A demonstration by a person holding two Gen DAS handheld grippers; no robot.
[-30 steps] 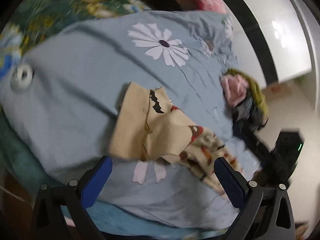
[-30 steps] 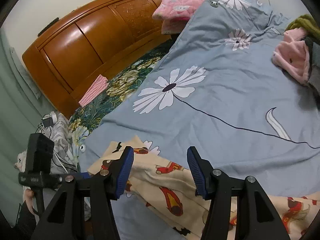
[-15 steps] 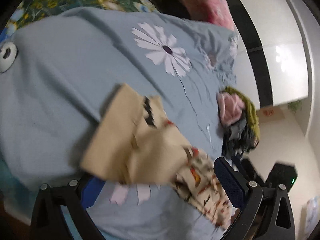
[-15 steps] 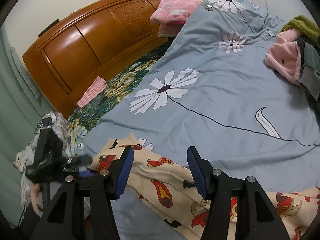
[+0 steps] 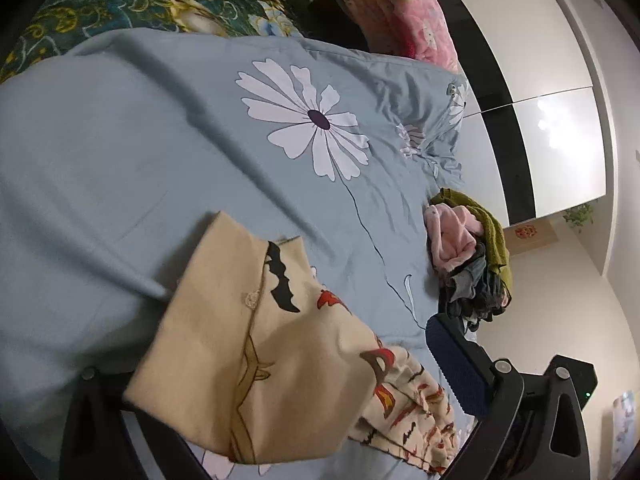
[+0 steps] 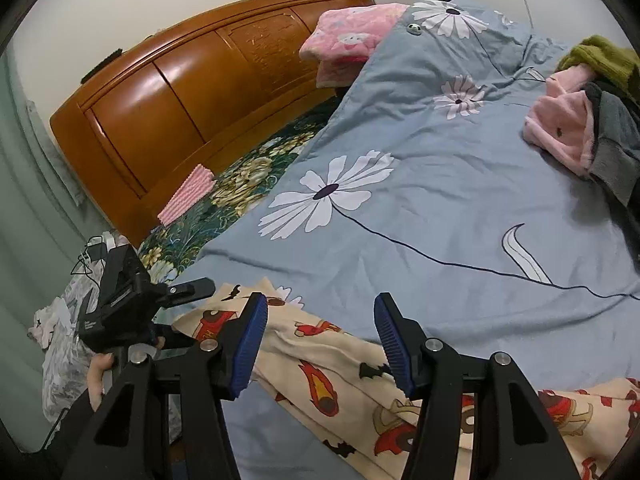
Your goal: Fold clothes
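Note:
Cream pyjama trousers (image 5: 256,352) printed with red cars and black bats lie crumpled at the near edge of the blue flowered duvet (image 5: 120,152). My left gripper (image 5: 280,384) is open around their waist end; the cloth covers its left finger, and the right finger (image 5: 452,364) shows clear. In the right wrist view the left gripper (image 6: 188,292) sits at the trousers' (image 6: 328,364) left end. My right gripper (image 6: 320,340) is open, its blue pads just above the cloth with nothing between them.
A pile of pink, grey and olive clothes (image 5: 468,256) lies at the duvet's far right, also in the right view (image 6: 576,120). A wooden headboard (image 6: 180,92), pink pillow (image 6: 352,44) and dark floral sheet (image 6: 240,184) lie beyond. White wardrobe (image 5: 560,132) at right.
My left gripper has moved in onto the trousers' waist end, which now fills the space between its fingers and hides the left one. The right gripper has barely shifted.

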